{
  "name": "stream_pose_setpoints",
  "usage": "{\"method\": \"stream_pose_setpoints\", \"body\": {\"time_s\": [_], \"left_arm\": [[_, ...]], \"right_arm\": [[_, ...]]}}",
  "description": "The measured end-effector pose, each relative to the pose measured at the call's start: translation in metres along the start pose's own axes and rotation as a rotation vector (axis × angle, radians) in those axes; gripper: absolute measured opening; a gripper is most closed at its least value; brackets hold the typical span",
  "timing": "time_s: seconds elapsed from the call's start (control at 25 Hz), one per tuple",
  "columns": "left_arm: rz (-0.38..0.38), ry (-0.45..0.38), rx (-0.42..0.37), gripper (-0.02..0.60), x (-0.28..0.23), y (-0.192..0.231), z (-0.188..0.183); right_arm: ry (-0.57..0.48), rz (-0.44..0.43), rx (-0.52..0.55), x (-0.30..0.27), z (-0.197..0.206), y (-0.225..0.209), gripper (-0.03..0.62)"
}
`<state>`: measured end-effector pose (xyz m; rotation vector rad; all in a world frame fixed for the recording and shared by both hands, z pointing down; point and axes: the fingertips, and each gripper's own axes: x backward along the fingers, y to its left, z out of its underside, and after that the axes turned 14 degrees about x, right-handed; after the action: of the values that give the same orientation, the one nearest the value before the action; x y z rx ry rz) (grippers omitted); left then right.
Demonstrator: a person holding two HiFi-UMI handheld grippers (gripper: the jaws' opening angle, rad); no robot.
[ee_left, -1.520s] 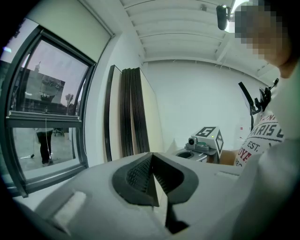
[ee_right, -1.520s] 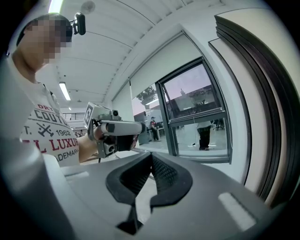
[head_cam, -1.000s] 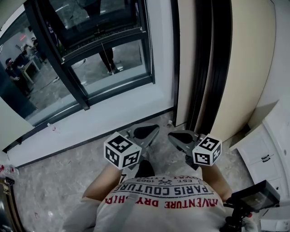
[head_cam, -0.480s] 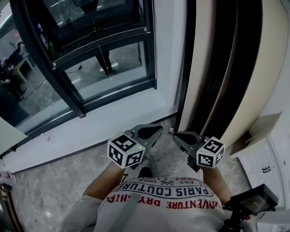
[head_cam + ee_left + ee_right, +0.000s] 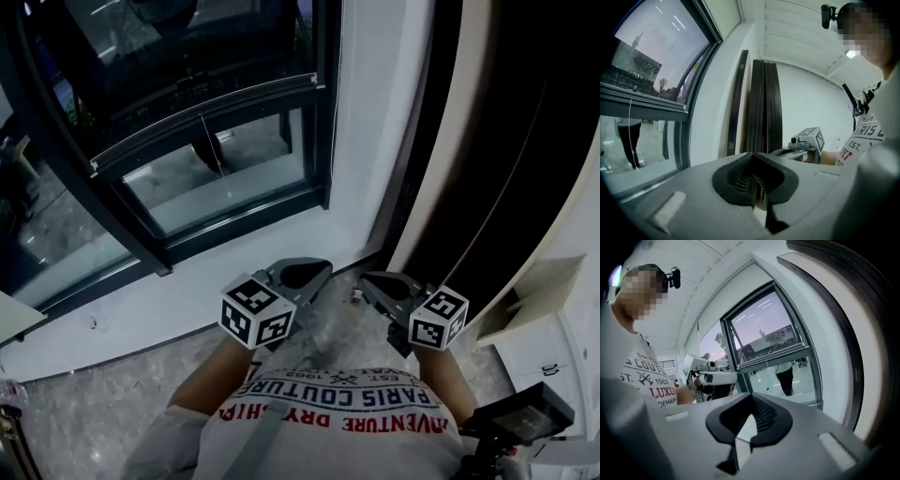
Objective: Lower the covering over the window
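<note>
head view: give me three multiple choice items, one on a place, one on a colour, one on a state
1. On which side of the window do the dark panels stand? A left B right C below
2. The window frame is: A white B red C black
3. The left gripper and right gripper are: A both shut, empty B both open C holding a cord
Answers: 1 B, the panels fill the head view's right side; 2 C, dark bars surround the glass; 3 A, each gripper view shows tips together, nothing between.
</note>
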<state>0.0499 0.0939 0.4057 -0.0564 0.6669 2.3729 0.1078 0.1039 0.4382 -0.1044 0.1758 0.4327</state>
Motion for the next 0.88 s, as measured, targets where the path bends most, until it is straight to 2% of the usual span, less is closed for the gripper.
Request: {"method": "stream_pose_setpoints", "body": {"time_s": [0.28,0.44,0.72,0.88], "left_arm": [[0.003,-0.032,-0.038,0.003,0.002,0.064,-0.040],[0.003,-0.057,-0.004,0.003,0.003,0.097,-0.055],[0.019,-0.046,0.059,0.003,-0.022,0.141,-0.053],[0.016,-0.053,0.060,0.003,-0.044,0.164,-0.070]], "right_arm": [[-0.016,0.028,0.022,-0.061,-0.019,-0.037,-0.002],[-0.020,0.039,0.019,-0.085,-0.021,-0.053,-0.002],[-0.024,0.052,-0.012,-0.110,-0.008,-0.091,-0.002],[-0.012,0.051,-0.009,-0.127,-0.006,-0.124,-0.002]]}}
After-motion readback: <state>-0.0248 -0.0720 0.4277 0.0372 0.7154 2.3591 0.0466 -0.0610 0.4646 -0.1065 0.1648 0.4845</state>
